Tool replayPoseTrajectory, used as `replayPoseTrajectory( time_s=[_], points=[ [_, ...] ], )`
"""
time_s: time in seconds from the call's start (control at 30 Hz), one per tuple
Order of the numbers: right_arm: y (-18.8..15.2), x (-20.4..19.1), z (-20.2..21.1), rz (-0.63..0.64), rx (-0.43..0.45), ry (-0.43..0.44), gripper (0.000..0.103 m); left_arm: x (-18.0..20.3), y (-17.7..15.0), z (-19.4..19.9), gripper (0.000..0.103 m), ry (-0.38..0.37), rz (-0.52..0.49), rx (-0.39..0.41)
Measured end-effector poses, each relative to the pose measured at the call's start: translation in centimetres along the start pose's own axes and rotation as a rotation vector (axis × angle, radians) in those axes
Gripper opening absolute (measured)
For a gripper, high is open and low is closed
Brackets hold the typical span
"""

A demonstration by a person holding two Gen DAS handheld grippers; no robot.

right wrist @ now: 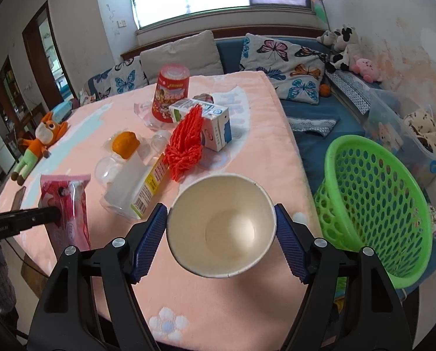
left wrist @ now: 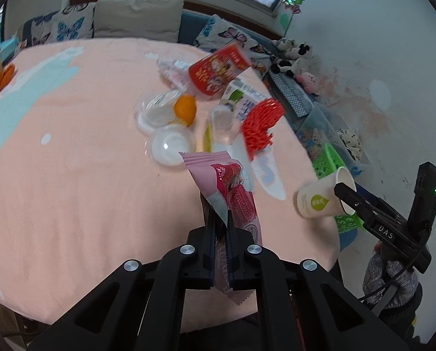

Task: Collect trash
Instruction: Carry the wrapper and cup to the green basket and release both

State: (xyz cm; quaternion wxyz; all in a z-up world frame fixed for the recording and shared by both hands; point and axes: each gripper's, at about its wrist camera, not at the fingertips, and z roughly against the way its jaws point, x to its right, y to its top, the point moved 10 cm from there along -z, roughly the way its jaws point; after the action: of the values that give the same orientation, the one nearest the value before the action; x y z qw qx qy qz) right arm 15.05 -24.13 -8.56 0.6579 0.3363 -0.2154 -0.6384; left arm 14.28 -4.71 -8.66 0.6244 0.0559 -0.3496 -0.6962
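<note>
My left gripper (left wrist: 221, 219) is shut on a pink snack wrapper (left wrist: 232, 193) and holds it above the pink table cover (left wrist: 71, 175). The wrapper also shows in the right wrist view (right wrist: 68, 204). My right gripper (right wrist: 221, 222) is shut on a white paper cup (right wrist: 221, 225), its mouth facing the camera; the cup also shows in the left wrist view (left wrist: 323, 196). A green perforated basket (right wrist: 375, 207) stands right of the table. More trash lies mid-table: a red foam net (right wrist: 185, 143), a milk carton (right wrist: 209, 122), a red cup (right wrist: 171, 96), and clear plastic cups (left wrist: 171, 143).
A stuffed fox toy (right wrist: 39, 143) lies at the table's left. An orange peel (right wrist: 125, 143) sits among the trash. A blue sofa with butterfly cushions (right wrist: 288, 64) runs behind the table. A clear storage bin (right wrist: 408, 134) stands beyond the basket.
</note>
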Motion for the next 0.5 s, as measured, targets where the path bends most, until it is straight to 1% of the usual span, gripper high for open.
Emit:
replayPoseTrajectory(
  time_s=[0.17,0.37,0.5],
  points=[
    [1.0,1.6,2.1,-0.027,0.021,0.015,0.073,3.3,2.0,1.1,0.006,-0.051,-0.070,0.021],
    [2.8,6.7,4.5,-0.064,0.072,-0.071,0.073,8.6,4.8,-0.2,0.006,-0.106,-0.165,0.021],
    [3.1,10.8,4.8,-0.099,0.073,-0.148,0.073,13.5,6.6,-2.0,0.006,-0.163,-0.230,0.010]
  ],
)
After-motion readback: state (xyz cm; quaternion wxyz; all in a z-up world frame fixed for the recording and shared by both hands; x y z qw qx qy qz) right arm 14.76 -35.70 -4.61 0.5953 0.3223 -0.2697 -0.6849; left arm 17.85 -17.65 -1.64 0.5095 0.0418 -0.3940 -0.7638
